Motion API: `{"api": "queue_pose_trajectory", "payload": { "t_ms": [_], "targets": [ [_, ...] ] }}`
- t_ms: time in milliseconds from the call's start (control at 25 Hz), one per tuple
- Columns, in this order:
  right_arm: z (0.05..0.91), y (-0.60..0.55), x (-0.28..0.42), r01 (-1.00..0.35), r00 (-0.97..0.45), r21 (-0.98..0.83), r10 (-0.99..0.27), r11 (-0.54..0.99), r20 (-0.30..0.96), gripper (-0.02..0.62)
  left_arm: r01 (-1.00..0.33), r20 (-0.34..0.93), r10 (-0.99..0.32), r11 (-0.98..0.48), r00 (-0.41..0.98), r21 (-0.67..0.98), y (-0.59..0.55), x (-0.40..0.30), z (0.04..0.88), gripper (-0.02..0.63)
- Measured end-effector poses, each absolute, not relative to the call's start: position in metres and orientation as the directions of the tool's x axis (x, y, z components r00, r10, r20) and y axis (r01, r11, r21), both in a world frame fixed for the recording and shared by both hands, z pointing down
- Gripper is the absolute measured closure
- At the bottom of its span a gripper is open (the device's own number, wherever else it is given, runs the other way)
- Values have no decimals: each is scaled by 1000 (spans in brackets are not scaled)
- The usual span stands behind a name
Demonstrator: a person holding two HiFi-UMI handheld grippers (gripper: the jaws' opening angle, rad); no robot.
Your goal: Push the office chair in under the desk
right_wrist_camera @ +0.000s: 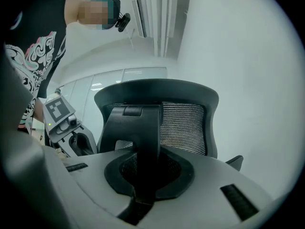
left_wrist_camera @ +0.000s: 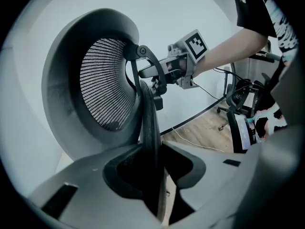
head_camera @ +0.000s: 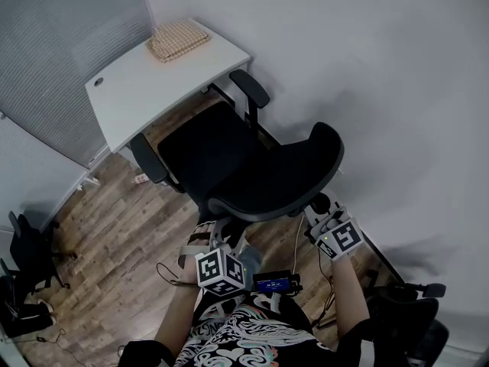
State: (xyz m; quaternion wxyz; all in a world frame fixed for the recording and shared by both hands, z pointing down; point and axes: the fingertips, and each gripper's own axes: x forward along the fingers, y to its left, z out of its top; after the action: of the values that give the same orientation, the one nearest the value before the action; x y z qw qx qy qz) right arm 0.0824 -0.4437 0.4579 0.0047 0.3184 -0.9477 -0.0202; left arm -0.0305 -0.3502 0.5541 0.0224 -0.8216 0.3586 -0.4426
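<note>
**Asker:** What are the two claws doing?

**Describer:** The left claw is clenched on a black bar that runs behind the mesh back of the office chair. The bar shows edge-on, pinched between its jaws. The right claw is clenched as well. What looks like the same bar stands broad and upright between its jaws, gripped a little higher up. Neither claw is free.

**Asker:** And where is the chair?

**Describer:** Seen from the head view, it stands on the wood floor just in front of the white desk. The front of the seat is about level with the desk's edge. Most of the seat and the whole back are out in the open. The chair sits at an angle, with its back turned toward the person. One armrest lies near the desk's right corner and the other armrest near its left end. A woven mat lies on the desktop.

**Asker:** Which step is this?

**Describer:** By my reading, this is the push itself, begun but far from finished. The next move calls for a steady shove along the floor toward the desk, with both claws kept tight on the bar. The chair likely needs squaring up too, so neither armrest catches the desk's edge or legs.
</note>
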Motion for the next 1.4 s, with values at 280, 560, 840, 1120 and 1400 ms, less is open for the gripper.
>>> {"api": "queue_pose_trajectory", "payload": {
  "t_ms": [280, 560, 840, 1120, 1400],
  "targets": [
    [459, -450, 87, -603, -798, 40, -603, 797, -14, 541, -573, 710, -615, -736, 344, -360, -355, -26, 554, 462],
    [459, -465, 88, -602, -798, 35, -602, 798, -19, 541, -585, 710, -618, -729, 339, -355, -367, -25, 555, 460],
    [459, -476, 97, -600, -800, 17, -599, 800, -27, 541, -593, 702, -633, -715, 325, -370, -374, -13, 555, 459],
    [459, -478, 97, -607, -795, 21, -606, 794, -34, 541, -589, 699, -634, -717, 331, -372, -375, -14, 555, 459],
    [459, -477, 98, -622, -783, 27, -621, 783, -34, 545, -584, 693, -638, -718, 335, -378, -373, -15, 555, 459]
  ]
}}
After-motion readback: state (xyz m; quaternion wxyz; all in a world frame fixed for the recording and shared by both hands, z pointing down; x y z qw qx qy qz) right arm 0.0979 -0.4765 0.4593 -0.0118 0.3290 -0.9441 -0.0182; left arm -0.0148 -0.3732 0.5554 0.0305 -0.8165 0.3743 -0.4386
